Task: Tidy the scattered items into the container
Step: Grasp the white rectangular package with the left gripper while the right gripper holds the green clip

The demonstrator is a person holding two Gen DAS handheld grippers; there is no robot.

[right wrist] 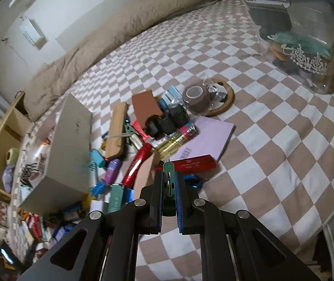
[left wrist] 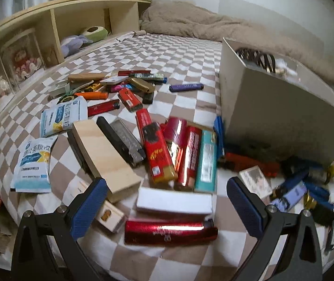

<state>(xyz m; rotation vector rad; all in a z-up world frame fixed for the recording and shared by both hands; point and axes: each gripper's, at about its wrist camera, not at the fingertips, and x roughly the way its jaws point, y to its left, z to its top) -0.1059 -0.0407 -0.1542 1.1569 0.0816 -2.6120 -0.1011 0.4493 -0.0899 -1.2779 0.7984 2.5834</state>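
A grey open box (left wrist: 272, 107) stands on the checkered bed, with some items inside; it also shows in the right wrist view (right wrist: 68, 145). Many lighters and small packs lie scattered around it. My left gripper (left wrist: 167, 201) is open, low over a white box (left wrist: 174, 202) and a red lighter (left wrist: 169, 231). My right gripper (right wrist: 168, 178) is shut on a green clothes peg (right wrist: 168, 187), held above the bed in front of a pile with a red lighter (right wrist: 195, 162) and a lilac pad (right wrist: 204, 142).
A wooden block (left wrist: 106, 157), white sachets (left wrist: 32, 164) and more lighters (left wrist: 129, 86) lie at left. A headboard shelf (left wrist: 50, 23) runs along the left. A beige blanket (left wrist: 213, 23) lies at the back. A clear plastic bin (right wrist: 300, 46) and a tape roll (right wrist: 196, 98) sit far right.
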